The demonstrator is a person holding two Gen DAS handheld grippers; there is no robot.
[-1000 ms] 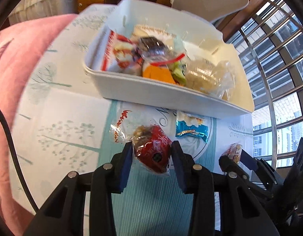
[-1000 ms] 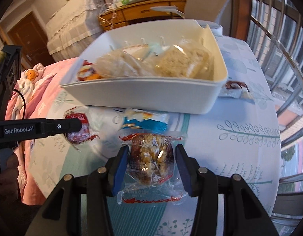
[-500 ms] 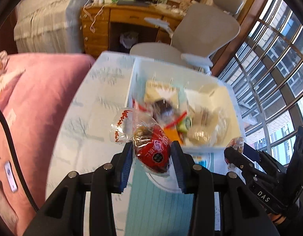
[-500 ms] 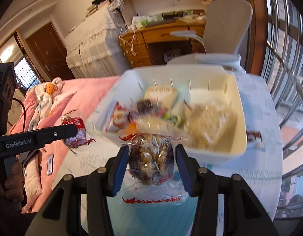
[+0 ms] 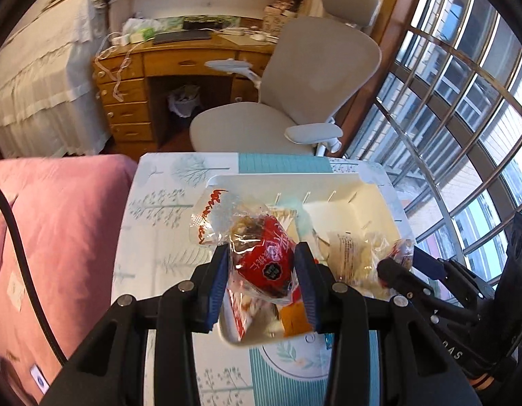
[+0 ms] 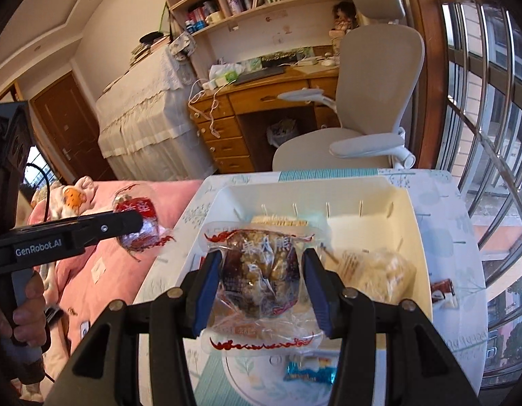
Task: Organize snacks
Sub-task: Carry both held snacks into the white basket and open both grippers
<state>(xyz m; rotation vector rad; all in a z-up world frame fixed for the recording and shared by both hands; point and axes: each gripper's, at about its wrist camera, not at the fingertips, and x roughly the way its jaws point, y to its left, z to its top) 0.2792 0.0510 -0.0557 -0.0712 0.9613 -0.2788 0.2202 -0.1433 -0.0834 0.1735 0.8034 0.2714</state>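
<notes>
My left gripper (image 5: 261,274) is shut on a red-wrapped snack (image 5: 264,264), held in the air above the near left part of a white bin (image 5: 372,189) that holds several snack packs. My right gripper (image 6: 261,280) is shut on a clear-wrapped brown nut cake (image 6: 261,267), also raised over the white bin (image 6: 413,216). In the right wrist view the left gripper (image 6: 132,223) shows at the left with its red snack (image 6: 139,216). The right gripper (image 5: 410,264) appears at the right edge of the left wrist view.
The bin stands on a small table with a tree-print cloth (image 5: 159,216). A blue snack pack (image 6: 308,372) lies on the cloth in front of the bin, and a dark one (image 6: 442,291) to its right. A pink bed (image 5: 58,223) is left, an office chair (image 5: 295,101) beyond.
Both grippers have risen with their snacks, from just above the cloth in front of the bin to over the bin. The view now takes in the desk and chair.
</notes>
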